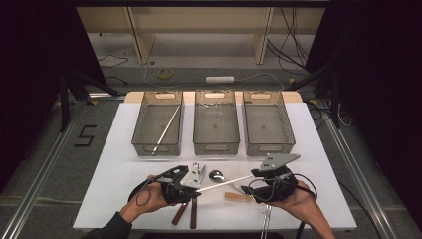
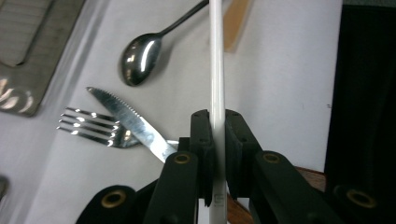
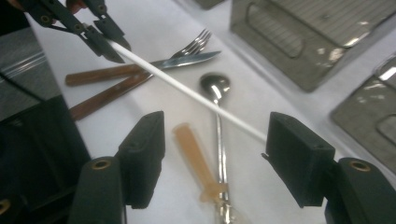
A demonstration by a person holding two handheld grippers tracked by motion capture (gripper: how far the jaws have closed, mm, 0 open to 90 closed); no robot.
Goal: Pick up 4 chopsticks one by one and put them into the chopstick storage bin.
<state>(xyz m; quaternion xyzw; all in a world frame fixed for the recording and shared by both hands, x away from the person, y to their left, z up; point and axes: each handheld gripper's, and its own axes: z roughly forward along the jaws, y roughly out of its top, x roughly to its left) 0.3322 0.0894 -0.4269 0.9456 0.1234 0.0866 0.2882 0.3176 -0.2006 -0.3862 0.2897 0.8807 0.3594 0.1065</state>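
High view: left hand-held gripper [image 1: 191, 188] low on the white table [image 1: 124, 169], pinched tight on one end of a thin white stick [image 1: 226, 182]; stick slanting up and to the right across the gap between both hands, far end reaching the right hand-held gripper [image 1: 260, 175]. Left gripper view: white stick [image 2: 217, 93] clamped between the two black pads, running straight up the frame, passing beside a steel spoon [image 2: 140, 58] and a pale wooden handle [image 2: 236, 21]; fork [image 2: 91, 127] and serrated knife [image 2: 130, 123] crossed on the table just left of the jaws. Right gripper view: right hand-held gripper [image 3: 215, 154] spread wide, no earlier frame to compare, white stick [image 3: 187, 91] crossing above the gap with its tip close against the inner face of the right-hand pad, whether touching cannot be told; left hand-held gripper [image 3: 105, 39] at the top left, closed on the other end. Below the stick on the table: spoon [image 3: 215, 88], pale wooden handle [image 3: 196, 156], knife [image 3: 187, 60] and fork [image 3: 194, 44] with brown wooden handles. Beyond the cutlery, three grey bins [image 1: 216, 142] in a row, the left bin [image 1: 142, 134] holding another white stick [image 1: 166, 130].
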